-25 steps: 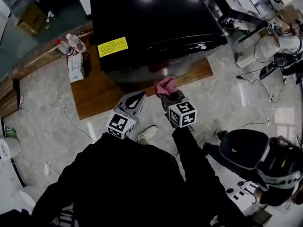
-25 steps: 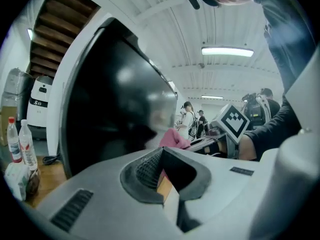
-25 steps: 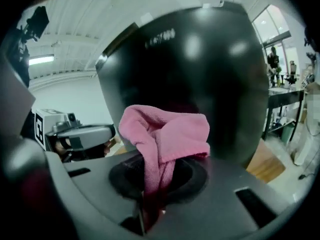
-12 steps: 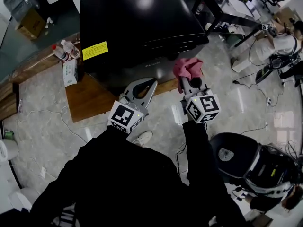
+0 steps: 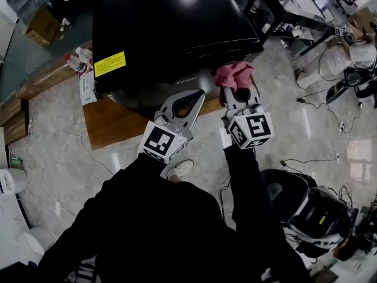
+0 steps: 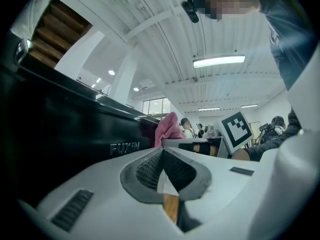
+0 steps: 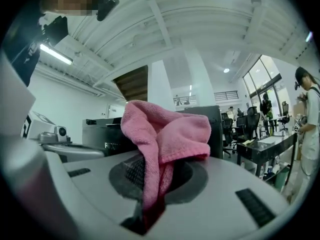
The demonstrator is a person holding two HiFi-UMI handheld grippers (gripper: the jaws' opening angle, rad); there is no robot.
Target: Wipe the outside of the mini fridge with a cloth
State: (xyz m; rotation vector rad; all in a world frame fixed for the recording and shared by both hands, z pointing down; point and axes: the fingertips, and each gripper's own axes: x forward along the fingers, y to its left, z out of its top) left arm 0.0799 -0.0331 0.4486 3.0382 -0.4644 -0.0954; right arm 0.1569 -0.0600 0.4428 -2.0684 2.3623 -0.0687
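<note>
Biggest by far: black mini fridge [image 5: 171, 28], filling the top of the head view from 11 to 1 o'clock, glossy lid up, FUXIN lettering along the front edge. Parked on a wooden platform [image 5: 112, 119] poking out toward 8 o'clock over a marble-look floor [image 5: 59, 158].

Next down in size: dark office chair [image 5: 303, 208] off at 4 o'clock, well apart from the fridge.

Then the two tools, side by side just below the fridge front. Left gripper [image 5: 199, 94] at roughly 6 o'clock of the fridge, marker cube [image 5: 164, 143] trailing behind it. Tongs pinched together at the tips in the left gripper view [image 6: 162, 151], nothing caught between them, just wood and floor peeking through the loop behind the tips.

Right gripper [image 5: 235, 93] at about 3 o'clock of the left one, clamped tight on a pink cloth [image 5: 234, 74]. Same cloth [image 7: 160, 134] bunched over the tongs [image 7: 152, 194] in the right gripper view, a tail of it squeezed down into the gap. Sitting right at the fridge's front right corner, around 5 o'clock of the lid; actual contact hard to call.

Small stuff: yellow sticker [image 5: 110, 64] on the fridge's left side, two water bottles [image 5: 78, 59] and a tissue pack [image 5: 88, 88] just beside it at 9 o'clock.
</note>
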